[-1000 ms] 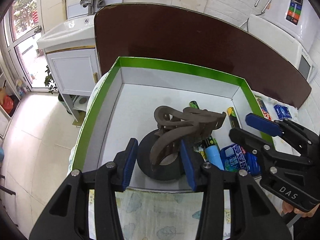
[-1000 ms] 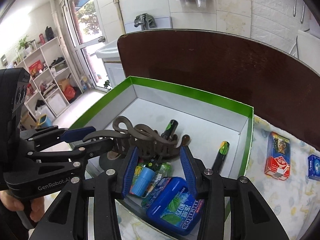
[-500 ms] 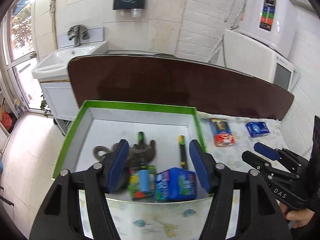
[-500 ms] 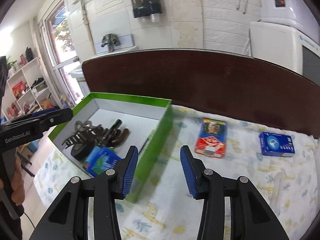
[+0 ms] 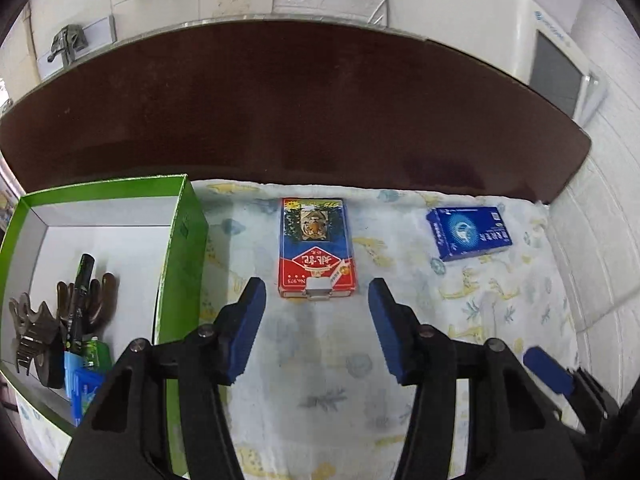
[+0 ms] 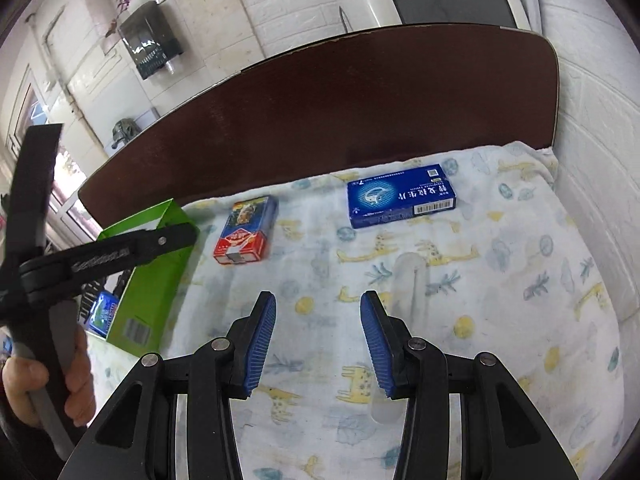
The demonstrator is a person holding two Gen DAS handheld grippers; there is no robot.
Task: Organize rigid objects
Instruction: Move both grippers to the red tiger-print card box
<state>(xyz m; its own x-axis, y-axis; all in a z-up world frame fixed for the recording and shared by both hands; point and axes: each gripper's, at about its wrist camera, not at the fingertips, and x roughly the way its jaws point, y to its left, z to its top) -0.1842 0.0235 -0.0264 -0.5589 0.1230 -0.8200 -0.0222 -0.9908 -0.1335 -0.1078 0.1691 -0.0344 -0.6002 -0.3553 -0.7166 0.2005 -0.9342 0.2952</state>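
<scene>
A red card box with a tiger picture point(image 5: 316, 252) point(image 6: 245, 236) lies flat on the printed cloth. My left gripper point(image 5: 316, 304) hangs just short of it, jaws closing with nothing between them. Farther right lies a blue medicine box point(image 5: 468, 232) point(image 6: 400, 196). My right gripper point(image 6: 318, 300) hovers over the cloth, open and empty. A clear tube-like thing point(image 6: 404, 320) lies under its right finger. The green box point(image 5: 182, 248) point(image 6: 152, 280) at the left holds brown hair clips point(image 5: 36, 324), a black pen point(image 5: 82, 276) and a blue mint box point(image 5: 86, 392).
A dark brown board point(image 5: 304, 112) stands along the back of the cloth. A white wall point(image 6: 600, 160) bounds the right side. In the right wrist view the left gripper's body point(image 6: 100, 256) and the hand point(image 6: 48, 384) holding it fill the left edge.
Both grippers swung right, away from the green box and over the cloth. The left gripper left the brown hair clip in the box, and its jaws stand wider than a second ago.
</scene>
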